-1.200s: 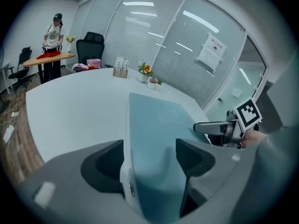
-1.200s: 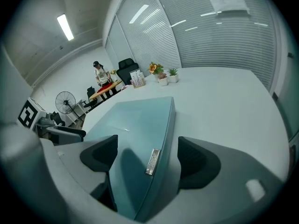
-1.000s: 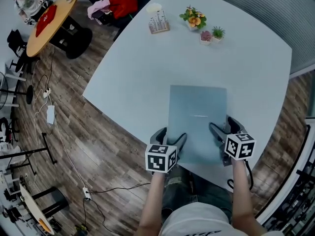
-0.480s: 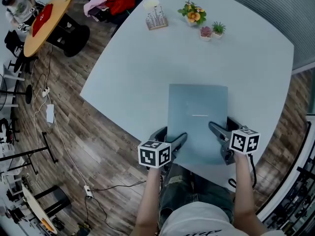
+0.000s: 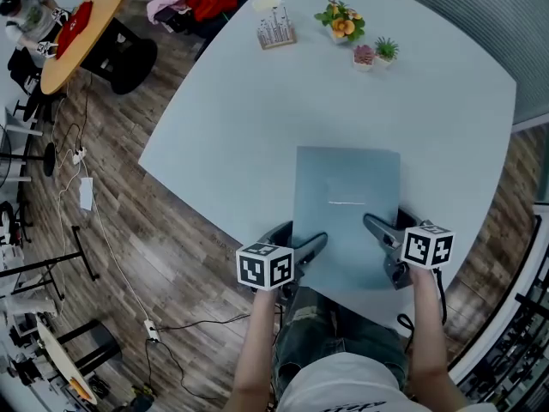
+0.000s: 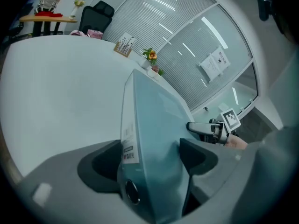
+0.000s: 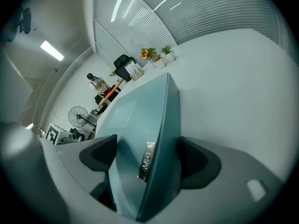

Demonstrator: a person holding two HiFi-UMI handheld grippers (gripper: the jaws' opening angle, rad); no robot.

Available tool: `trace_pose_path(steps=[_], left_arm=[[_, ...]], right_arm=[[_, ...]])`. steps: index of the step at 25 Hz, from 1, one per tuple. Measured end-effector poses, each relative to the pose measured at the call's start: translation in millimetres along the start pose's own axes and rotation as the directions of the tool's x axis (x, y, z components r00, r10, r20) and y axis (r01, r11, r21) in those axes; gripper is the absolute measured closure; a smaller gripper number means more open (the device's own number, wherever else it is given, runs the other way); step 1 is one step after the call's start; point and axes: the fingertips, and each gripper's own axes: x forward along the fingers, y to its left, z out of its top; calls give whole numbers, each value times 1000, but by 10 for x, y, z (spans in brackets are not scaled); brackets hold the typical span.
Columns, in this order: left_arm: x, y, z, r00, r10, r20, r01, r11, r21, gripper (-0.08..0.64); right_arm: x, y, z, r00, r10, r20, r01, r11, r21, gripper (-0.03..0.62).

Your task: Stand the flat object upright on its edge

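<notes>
A flat teal-grey file folder [image 5: 346,204] rests on the pale table [image 5: 249,118], its near end reaching the table's front edge. My left gripper [image 5: 296,245] is shut on the folder's near left edge, and my right gripper [image 5: 383,240] is shut on its near right edge. In the left gripper view the folder [image 6: 156,115] runs edge-on between the jaws of the left gripper [image 6: 152,155], with a white label on its spine. The right gripper view shows the folder [image 7: 140,106] pinched in the right gripper [image 7: 147,155], a metal tag on its edge.
At the table's far side stand a card holder [image 5: 276,33], a flower pot [image 5: 343,24] and two small plants [image 5: 375,54]. A round wooden table [image 5: 81,33] and cables [image 5: 94,221] are on the floor side to the left.
The left gripper has shifted slightly left and toward me. The folder and the right gripper keep nearly the same place.
</notes>
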Motion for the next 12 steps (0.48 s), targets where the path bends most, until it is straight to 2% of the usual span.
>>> trace_pose_path(steps=[3,12], left_arm=[[-9,6,-12,1000,8,20,-8,1000,2,170],[-5,1,13,1000,18,-5,-18,1000,5,176]], right_arm=[[7,-1,-16,1000,-9,-4,9,1000,0,153],[-16,-11,4,999,-28,-27,28,1000,1,160]])
